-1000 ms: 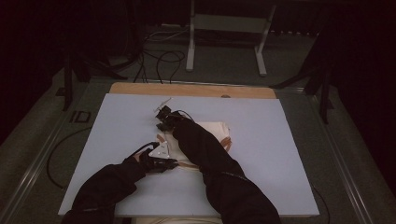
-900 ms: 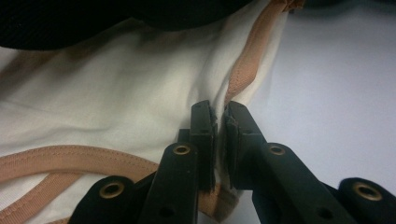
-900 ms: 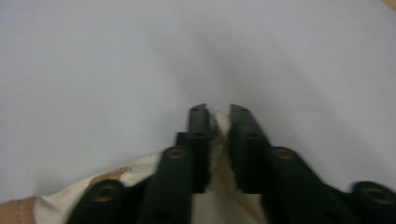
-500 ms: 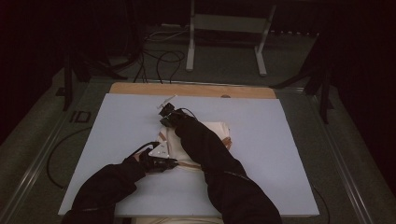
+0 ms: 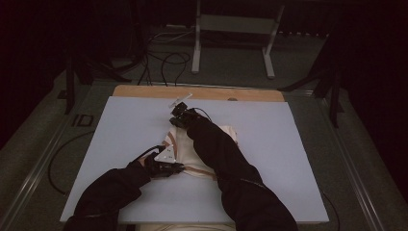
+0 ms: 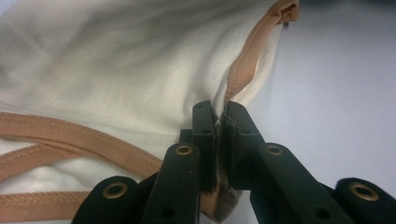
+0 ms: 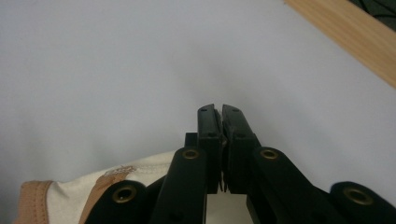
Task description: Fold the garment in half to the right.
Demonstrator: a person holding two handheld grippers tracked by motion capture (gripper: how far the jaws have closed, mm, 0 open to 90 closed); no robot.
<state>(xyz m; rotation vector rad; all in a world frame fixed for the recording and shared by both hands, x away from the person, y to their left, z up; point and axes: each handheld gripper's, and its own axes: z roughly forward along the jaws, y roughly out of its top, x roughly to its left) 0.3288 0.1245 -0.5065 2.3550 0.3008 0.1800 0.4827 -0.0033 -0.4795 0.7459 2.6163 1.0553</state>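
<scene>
Left gripper point(image 6: 219, 121) low at near edge, pinching cream garment point(image 6: 116, 70) trim; right gripper point(image 7: 221, 114) stretched forward, pinching garment's far edge

No readable text or labels, apparently, anywhere.

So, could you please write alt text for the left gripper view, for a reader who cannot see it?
The left gripper, two black jaws closed together, pinches the tan-trimmed edge of a cream fabric garment. The garment lies spread on a pale lavender table surface, its tan binding strips crossing at the lower left.
</scene>
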